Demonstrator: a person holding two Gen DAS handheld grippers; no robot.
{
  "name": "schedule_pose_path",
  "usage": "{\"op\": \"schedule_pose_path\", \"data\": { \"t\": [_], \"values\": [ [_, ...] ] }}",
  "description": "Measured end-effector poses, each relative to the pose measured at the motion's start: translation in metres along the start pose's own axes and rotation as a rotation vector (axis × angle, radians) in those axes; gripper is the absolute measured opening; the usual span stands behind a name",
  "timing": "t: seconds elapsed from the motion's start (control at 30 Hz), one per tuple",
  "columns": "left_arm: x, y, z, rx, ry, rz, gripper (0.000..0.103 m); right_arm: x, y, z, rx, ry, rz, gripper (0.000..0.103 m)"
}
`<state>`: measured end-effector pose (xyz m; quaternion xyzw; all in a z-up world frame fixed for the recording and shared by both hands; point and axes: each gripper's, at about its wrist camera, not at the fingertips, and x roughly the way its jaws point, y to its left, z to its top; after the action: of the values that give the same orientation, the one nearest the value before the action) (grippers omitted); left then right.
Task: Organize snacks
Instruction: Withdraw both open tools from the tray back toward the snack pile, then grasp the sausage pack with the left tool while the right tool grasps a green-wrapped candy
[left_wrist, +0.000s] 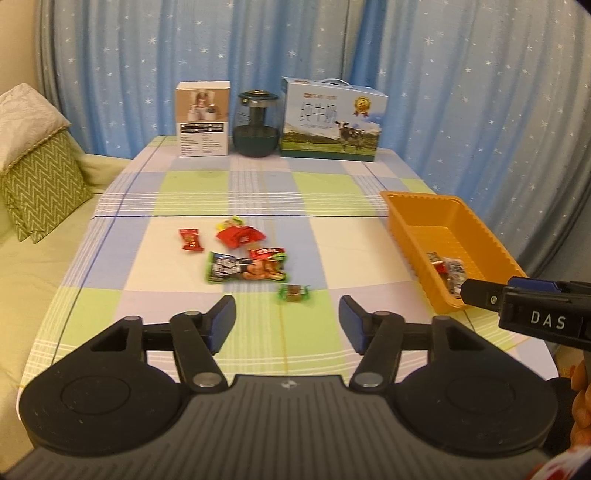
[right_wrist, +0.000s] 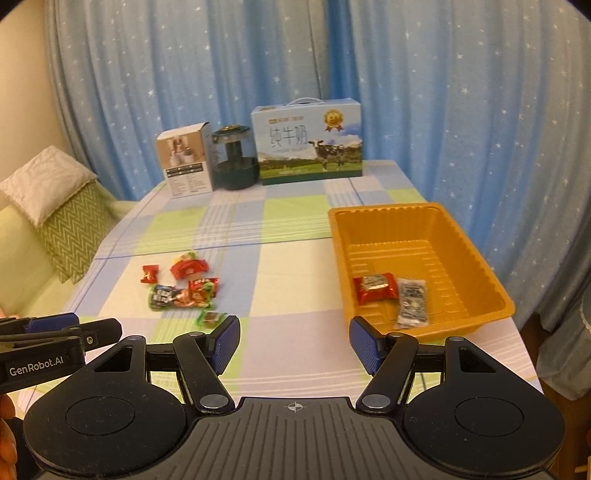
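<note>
Two packets sit in the orange tray (right_wrist: 491, 295); both grippers, left gripper (left_wrist: 287, 319) and right gripper (right_wrist: 294, 339), gape empty; I'd approach the green candy (left_wrist: 293, 292) left of the tray, low and centred.

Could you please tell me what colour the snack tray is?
The tray is orange, clearest in the right wrist view.

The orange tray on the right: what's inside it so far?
Inside the orange tray lie two snacks at its near end: a red packet and a clear, silvery packet beside it. The rest of the floor is bare; nothing seems hidden under them.
</note>
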<state>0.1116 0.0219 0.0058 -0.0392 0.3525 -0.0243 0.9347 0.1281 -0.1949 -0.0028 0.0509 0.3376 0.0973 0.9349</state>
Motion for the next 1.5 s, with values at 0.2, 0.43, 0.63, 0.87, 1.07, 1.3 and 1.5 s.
{"op": "schedule_pose_path", "data": {
  "t": [0.2,0.43,0.63,0.87,1.07,1.3,1.5],
  "values": [
    [-0.001,0.017,-0.002,-0.015,-0.001,0.031,0.076,0.011,0.010,-0.004,-0.012,0.018,0.022,0.066],
    [0.007,0.041,-0.004,-0.041,-0.006,0.077,0.083,0.028,0.020,-0.009,-0.017,0.039,0.047,0.066],
    [0.019,0.058,-0.004,-0.045,-0.041,0.092,0.083,0.049,0.026,-0.011,-0.022,0.043,0.070,0.066],
    [0.047,0.075,0.004,-0.033,0.001,0.091,0.083,0.080,0.032,-0.014,-0.052,0.057,0.099,0.066],
    [0.082,0.085,0.008,0.023,0.049,0.061,0.083,0.113,0.040,-0.015,-0.133,0.067,0.132,0.066],
    [0.117,0.095,0.010,0.044,0.075,0.049,0.083,0.156,0.051,-0.016,-0.128,0.104,0.145,0.066],
    [0.138,0.104,0.021,0.049,0.069,0.024,0.083,0.185,0.073,-0.024,-0.099,0.123,0.144,0.066]
  ]
}}
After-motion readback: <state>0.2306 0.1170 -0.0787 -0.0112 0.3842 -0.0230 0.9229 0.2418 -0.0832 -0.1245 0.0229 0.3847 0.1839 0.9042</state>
